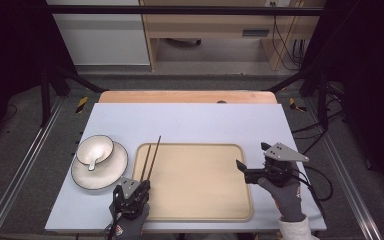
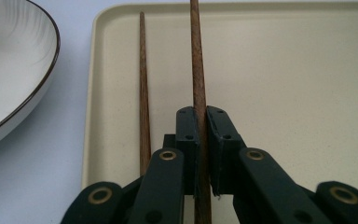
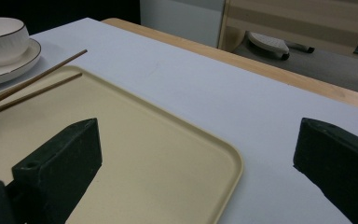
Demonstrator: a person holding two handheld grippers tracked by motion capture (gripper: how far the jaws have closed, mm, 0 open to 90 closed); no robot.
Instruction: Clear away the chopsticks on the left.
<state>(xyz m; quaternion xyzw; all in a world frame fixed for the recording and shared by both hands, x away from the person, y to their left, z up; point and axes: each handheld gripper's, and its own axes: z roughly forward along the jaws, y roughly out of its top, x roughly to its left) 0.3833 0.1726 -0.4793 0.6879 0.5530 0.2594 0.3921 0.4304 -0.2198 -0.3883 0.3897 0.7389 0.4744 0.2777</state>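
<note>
My left gripper (image 2: 201, 154) pinches one chopstick (image 2: 196, 60) over the tray (image 1: 200, 210); the other chopstick (image 2: 143, 93) lies beside it. My right gripper (image 1: 252, 167) waits wide open. I think I must set this stick down gently next.

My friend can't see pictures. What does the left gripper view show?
The left tool pinches one brown chopstick between its black jaws, above a beige tray. A second chopstick lies beside it on the tray, and a white plate sits to the left.
</note>
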